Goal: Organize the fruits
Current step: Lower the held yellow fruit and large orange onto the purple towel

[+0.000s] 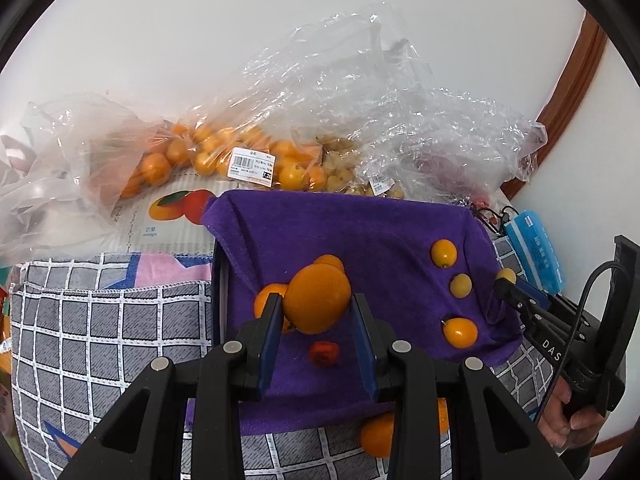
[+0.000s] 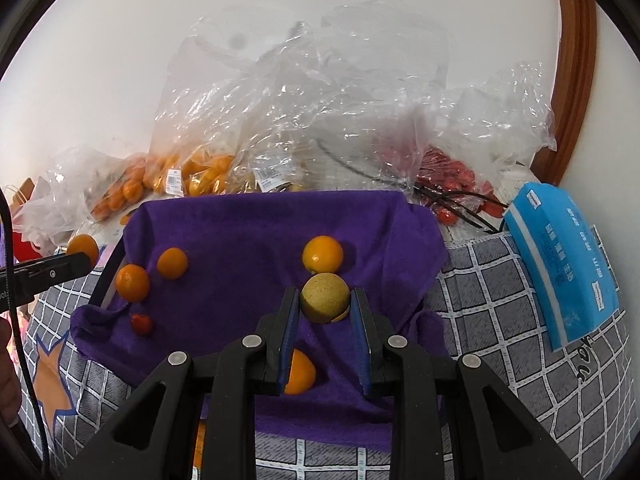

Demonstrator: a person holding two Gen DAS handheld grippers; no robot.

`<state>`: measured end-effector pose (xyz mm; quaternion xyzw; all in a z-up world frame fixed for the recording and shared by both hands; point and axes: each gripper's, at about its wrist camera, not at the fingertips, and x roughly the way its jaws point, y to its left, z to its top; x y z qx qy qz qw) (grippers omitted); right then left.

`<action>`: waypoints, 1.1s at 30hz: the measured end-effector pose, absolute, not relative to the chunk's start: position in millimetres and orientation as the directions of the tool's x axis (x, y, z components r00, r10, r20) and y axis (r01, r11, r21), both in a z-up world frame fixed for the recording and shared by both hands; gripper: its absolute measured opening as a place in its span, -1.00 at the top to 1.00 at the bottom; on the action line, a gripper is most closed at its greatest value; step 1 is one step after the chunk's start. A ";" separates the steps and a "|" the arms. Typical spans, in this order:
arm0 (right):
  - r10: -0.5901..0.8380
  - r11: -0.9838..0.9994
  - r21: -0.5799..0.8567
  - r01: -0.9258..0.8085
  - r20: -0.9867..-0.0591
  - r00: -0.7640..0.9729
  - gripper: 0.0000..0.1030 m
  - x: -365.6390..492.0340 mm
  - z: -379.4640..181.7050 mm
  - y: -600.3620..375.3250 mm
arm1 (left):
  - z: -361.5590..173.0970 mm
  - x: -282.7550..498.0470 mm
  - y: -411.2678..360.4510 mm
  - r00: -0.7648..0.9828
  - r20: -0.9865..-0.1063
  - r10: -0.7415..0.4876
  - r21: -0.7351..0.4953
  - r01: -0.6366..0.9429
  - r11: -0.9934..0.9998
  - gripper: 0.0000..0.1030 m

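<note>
The left gripper point(image 1: 316, 312) has its blue-padded jaws clamped on a large orange point(image 1: 317, 298), lifted above a purple towel point(image 1: 360, 232); under it, on the towel, lies a small red fruit point(image 1: 323, 354), and two more oranges peek out beside and behind the held one, one at the left finger point(image 1: 267, 298) and one above point(image 1: 330, 262); nearer the camera, another orange point(image 1: 376, 434) rests on the grey checked cloth point(image 1: 100, 320) just off the towel's front edge; the right gripper point(image 2: 324, 308) has its jaws closed on a pale, speckled yellow round fruit point(image 2: 324, 298), also held above the towel point(image 2: 240, 240); a kumquat point(image 2: 298, 372) lies on the towel below the left finger, and a second kumquat point(image 2: 322, 254) sits just beyond the gripped fruit; towards the towel's left side, in the right wrist view, two oranges point(image 2: 133, 282) and point(image 2: 172, 263) lie near each other, with the small red fruit point(image 2: 141, 323) close in front of them; a blue tissue pack point(image 2: 568, 264) lies on the checked cloth to the right of the towel; farther back, against the white wall point(image 2: 280, 20), crumpled clear plastic bags point(image 2: 320, 100) hold oranges point(image 1: 208, 156), a labelled batch of pale fruits point(image 1: 340, 172), and red cherry tomatoes point(image 2: 452, 184).
</note>
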<state>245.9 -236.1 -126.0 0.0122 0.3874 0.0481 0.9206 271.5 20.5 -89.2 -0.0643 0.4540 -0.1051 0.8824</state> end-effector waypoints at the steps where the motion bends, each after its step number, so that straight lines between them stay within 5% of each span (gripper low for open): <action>1: 0.096 0.995 0.059 -0.077 -0.712 0.696 0.50 246.7 -126.1 -237.2 | -89.4 272.8 20.2 0.565 -0.788 -0.242 -0.208 0.126 0.970 0.37; 33: 0.138 0.989 0.076 -0.126 -0.773 0.619 0.50 264.0 -166.3 -237.2 | -125.0 303.3 -6.2 0.501 -0.837 -0.220 -0.183 0.122 0.975 0.37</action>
